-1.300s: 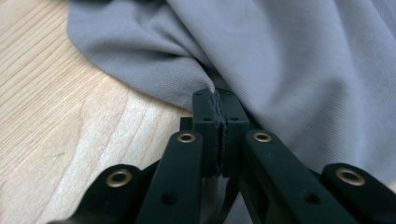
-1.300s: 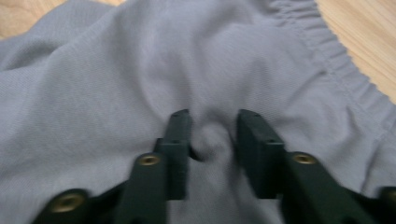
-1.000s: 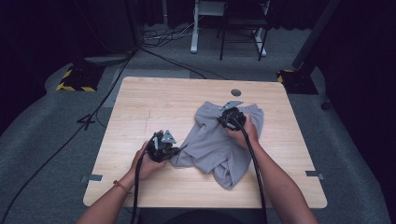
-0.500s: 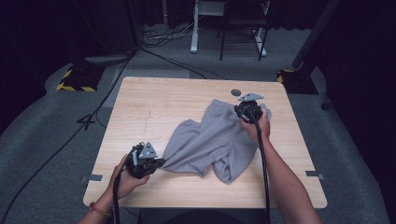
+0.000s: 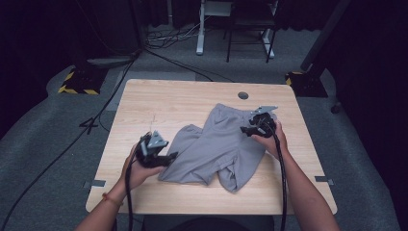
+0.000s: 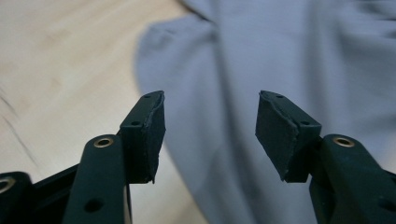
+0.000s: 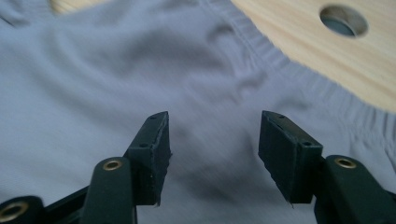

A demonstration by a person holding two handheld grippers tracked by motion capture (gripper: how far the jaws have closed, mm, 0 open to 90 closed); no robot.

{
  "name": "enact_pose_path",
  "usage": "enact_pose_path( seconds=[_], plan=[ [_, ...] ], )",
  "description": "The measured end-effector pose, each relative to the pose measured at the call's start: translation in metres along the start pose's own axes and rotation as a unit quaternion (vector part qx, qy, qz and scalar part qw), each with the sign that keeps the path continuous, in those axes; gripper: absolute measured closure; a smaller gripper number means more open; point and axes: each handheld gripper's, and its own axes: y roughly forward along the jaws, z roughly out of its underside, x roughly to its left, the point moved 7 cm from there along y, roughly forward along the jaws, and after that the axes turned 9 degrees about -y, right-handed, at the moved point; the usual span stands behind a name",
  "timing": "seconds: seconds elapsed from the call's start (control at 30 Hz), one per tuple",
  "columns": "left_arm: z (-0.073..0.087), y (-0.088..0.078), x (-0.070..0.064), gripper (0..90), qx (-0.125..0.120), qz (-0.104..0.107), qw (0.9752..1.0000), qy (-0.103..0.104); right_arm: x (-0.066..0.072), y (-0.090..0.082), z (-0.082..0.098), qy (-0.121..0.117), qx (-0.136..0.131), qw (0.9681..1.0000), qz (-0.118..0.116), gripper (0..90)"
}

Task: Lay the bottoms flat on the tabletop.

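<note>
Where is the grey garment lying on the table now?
In the high view, the grey garment lies right of the table's middle, between both tools.

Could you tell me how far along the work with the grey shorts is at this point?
The grey shorts lie spread on the table, waistband toward the far right, so laying out looks done. Both the left gripper and right gripper have just been opening, with nothing pinched. One leg still overlaps the other, so smoothing and any folding appear left.

The shorts (image 5: pixel 219 147) are plain grey with no pattern. The table (image 5: pixel 163 103) is pale wood with a fine grain, and both grippers' jaws are black.
</note>
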Motion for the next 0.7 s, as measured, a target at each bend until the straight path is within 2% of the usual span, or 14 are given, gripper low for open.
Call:
enact_pose_path(
  seconds=[0.03,0.1,0.13,0.17,0.23,0.3,0.37,0.47,0.53,0.57,0.6,0.7],
  plan=[
    [-0.010,0.012,0.004,42.9,0.001,-0.002,1.0000,0.001,-0.001,0.001,0.003,0.000,0.004,1.0000,0.004,42.8],
    [-0.026,0.037,0.011,42.4,0.010,0.009,0.9998,-0.014,-0.009,0.001,0.012,0.005,0.021,0.9997,0.009,38.7],
    [-0.032,0.049,0.014,42.7,0.010,0.006,0.9998,-0.016,-0.014,0.000,0.016,0.018,0.018,0.9996,0.010,39.1],
    [-0.037,0.061,0.018,42.8,0.017,-0.009,0.9997,-0.013,-0.019,-0.001,0.021,0.032,0.016,0.9993,0.013,38.3],
    [-0.042,0.081,0.024,42.9,0.035,-0.020,0.9990,-0.017,-0.028,-0.002,0.029,0.054,0.015,0.9984,0.010,34.4],
    [-0.043,0.096,0.030,44.0,0.050,-0.042,0.9977,-0.018,-0.032,0.000,0.038,0.064,0.024,0.9977,0.007,33.1],
    [-0.041,0.106,0.033,50.1,0.063,-0.041,0.9968,-0.026,-0.034,0.004,0.044,0.064,0.034,0.9972,0.017,32.6],
    [-0.041,0.109,0.032,61.1,0.066,-0.021,0.9972,-0.029,-0.036,0.004,0.045,0.069,0.028,0.9970,0.019,34.4],
    [-0.040,0.108,0.028,73.5,0.069,-0.010,0.9974,-0.018,-0.037,0.004,0.045,0.070,0.026,0.9970,0.020,36.4],
    [-0.039,0.107,0.027,81.3,0.074,-0.011,0.9971,-0.011,-0.038,0.004,0.045,0.071,0.025,0.9970,0.022,39.4],
    [-0.038,0.106,0.026,84.6,0.074,-0.014,0.9971,-0.005,-0.039,0.004,0.045,0.072,0.025,0.9969,0.023,41.9],
    [-0.033,0.098,0.030,86.6,0.091,-0.022,0.9956,0.001,-0.044,0.002,0.048,0.080,0.022,0.9961,0.031,50.8]
  ],
)
